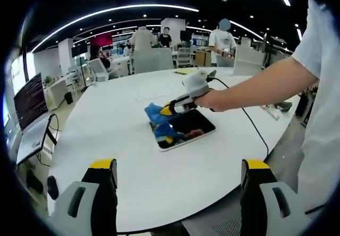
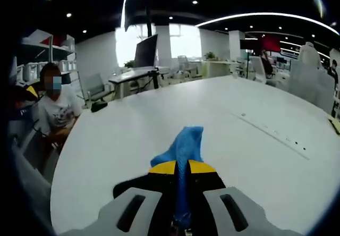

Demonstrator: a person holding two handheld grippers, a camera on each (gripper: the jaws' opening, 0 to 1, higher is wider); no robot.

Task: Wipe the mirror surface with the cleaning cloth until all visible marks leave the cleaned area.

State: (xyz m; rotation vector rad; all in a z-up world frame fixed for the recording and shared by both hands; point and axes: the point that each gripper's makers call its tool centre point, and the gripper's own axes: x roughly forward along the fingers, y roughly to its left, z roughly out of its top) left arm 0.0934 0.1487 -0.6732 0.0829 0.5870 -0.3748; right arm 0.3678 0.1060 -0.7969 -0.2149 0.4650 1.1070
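Between the right tongs [image 2: 183, 168], the cloth [image 2: 183, 145] points straight ahead

no readable text, lines on the monitor [image 1: 30, 99] too small to make out

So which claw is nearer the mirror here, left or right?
Right. The right claw is at the mirror, shut on the blue cloth at its far edge. The left claw hangs open, back at the table edge, well short of it.
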